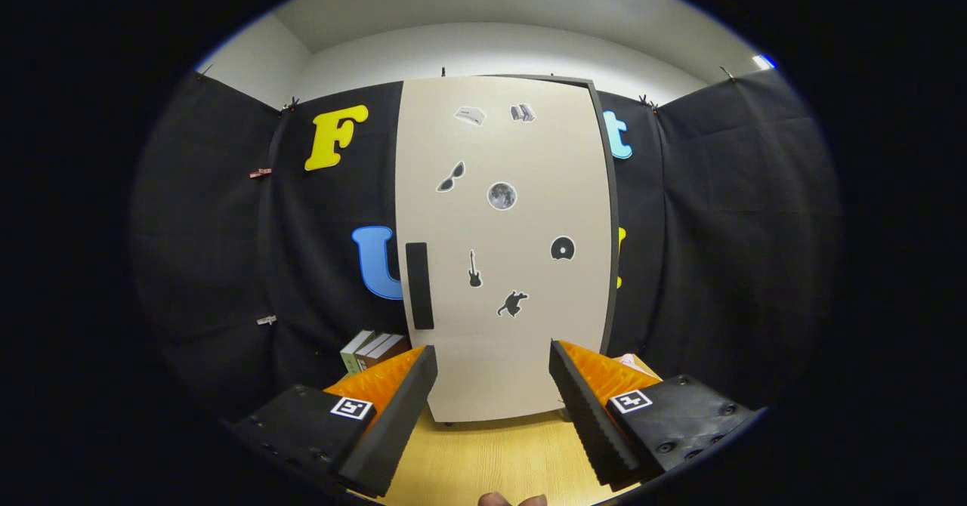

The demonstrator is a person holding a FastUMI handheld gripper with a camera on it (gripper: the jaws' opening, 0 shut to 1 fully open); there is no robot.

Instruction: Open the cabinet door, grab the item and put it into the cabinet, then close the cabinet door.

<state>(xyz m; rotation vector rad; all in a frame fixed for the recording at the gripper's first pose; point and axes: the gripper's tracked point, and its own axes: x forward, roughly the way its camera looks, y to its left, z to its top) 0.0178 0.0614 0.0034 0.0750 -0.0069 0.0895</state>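
Gripper view faces the cabinet (502, 249) at the tabletop's (491, 461) far edge, door shut, handle (419, 285) on its left side. Gripper (492, 381) spread wide, empty. Books (374, 349) lie left of the cabinet, possibly the item.

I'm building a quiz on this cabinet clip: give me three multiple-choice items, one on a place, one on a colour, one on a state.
1. Where are the books?
A. left of the cabinet
B. on top of it
C. between the fingers

2. What colour is the door handle?
A. white
B. black
C. yellow

3. How is the gripper?
A. shut on the handle
B. shut on a book
C. open, holding nothing

Key: 1 A, they stand by the cabinet's lower left corner; 2 B, a dark bar on the pale door; 3 C, the fingers stand wide apart before the closed door.
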